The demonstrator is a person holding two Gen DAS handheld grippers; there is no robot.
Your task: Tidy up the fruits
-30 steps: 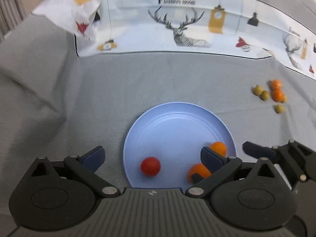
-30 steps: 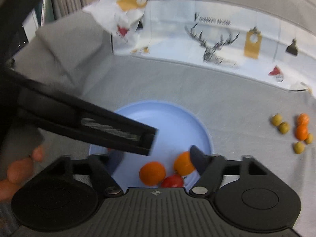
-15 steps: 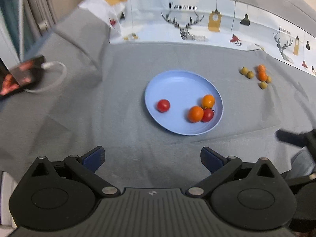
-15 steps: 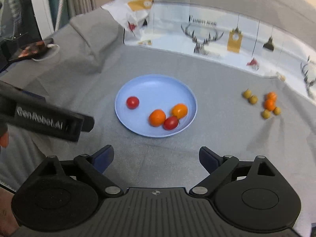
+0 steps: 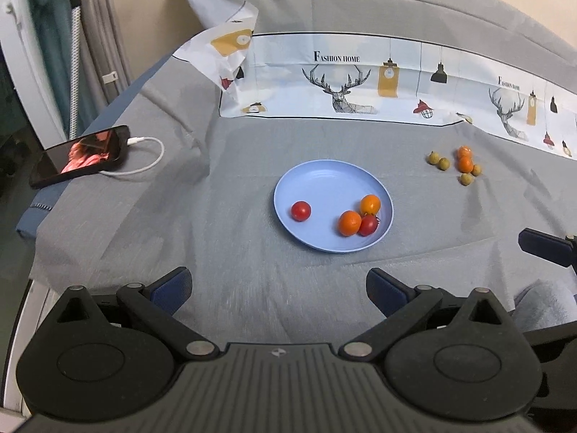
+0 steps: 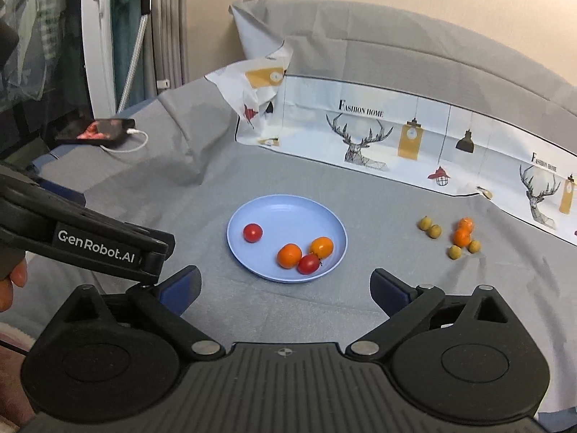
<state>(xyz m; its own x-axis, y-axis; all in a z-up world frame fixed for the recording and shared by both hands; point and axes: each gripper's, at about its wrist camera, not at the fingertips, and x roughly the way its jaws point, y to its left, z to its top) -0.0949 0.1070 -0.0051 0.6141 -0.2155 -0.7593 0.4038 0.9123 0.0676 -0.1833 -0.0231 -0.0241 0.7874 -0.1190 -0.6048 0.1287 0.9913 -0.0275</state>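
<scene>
Where cloth wrinkles, charging phone (image 5: 81,154)

One plate (image 5: 333,176), two tomatoes (image 5: 300,210), four oranges (image 5: 349,222), four green fruits (image 5: 466,179).

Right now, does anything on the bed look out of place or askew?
Yes: a loose cluster of two oranges and four small green fruits sits on the grey sheet, right of the blue plate. The printed cloth's left corner is crumpled upward.

black hand-held gripper (image 6: 285,287), blue pads (image 6: 180,287), silver screws.
</scene>
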